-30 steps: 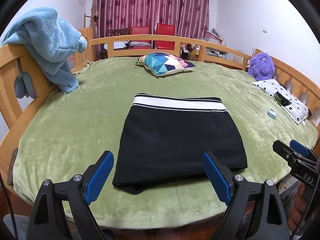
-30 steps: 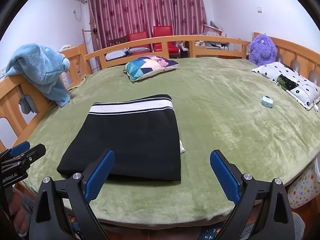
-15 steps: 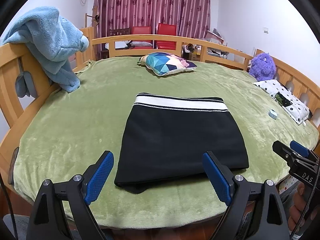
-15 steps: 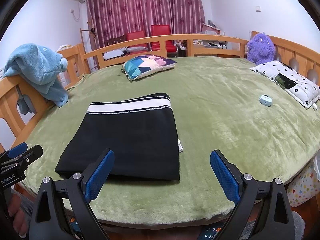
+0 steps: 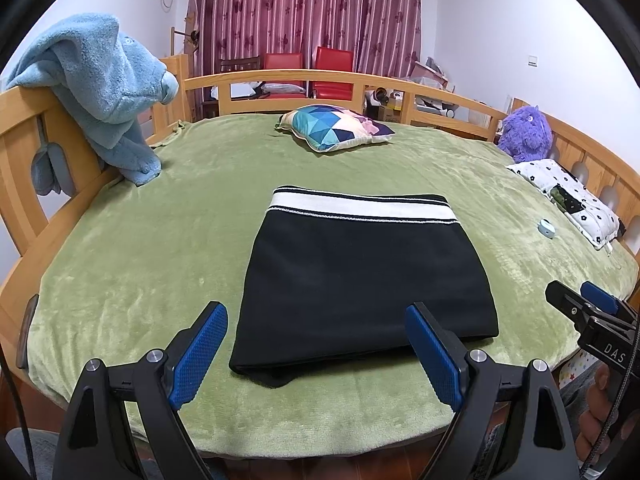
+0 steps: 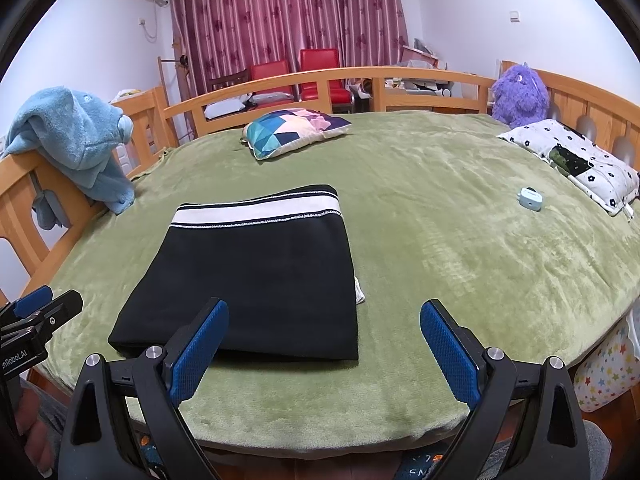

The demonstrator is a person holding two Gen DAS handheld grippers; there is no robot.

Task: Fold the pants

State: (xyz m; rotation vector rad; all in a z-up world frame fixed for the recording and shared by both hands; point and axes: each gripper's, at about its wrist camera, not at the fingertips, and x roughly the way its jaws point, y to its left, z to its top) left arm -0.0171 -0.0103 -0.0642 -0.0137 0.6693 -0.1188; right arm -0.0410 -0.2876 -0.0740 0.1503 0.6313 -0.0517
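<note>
I find the pants (image 5: pixel 360 280) folded into a compact black rectangle at centre frame on the green bed (image 5: pixel 140 260); white waistband with black stripes along the far edge; a lower layer protrudes at the near left corner. My left claw (image 5: pixel 316 344) stands wide open and empty at the lower frame; my right claw (image 6: pixel 324 348) likewise wide open, gripping nothing.

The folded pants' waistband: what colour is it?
The waistband is white with thin black edging, clearest in the left wrist view.
</note>
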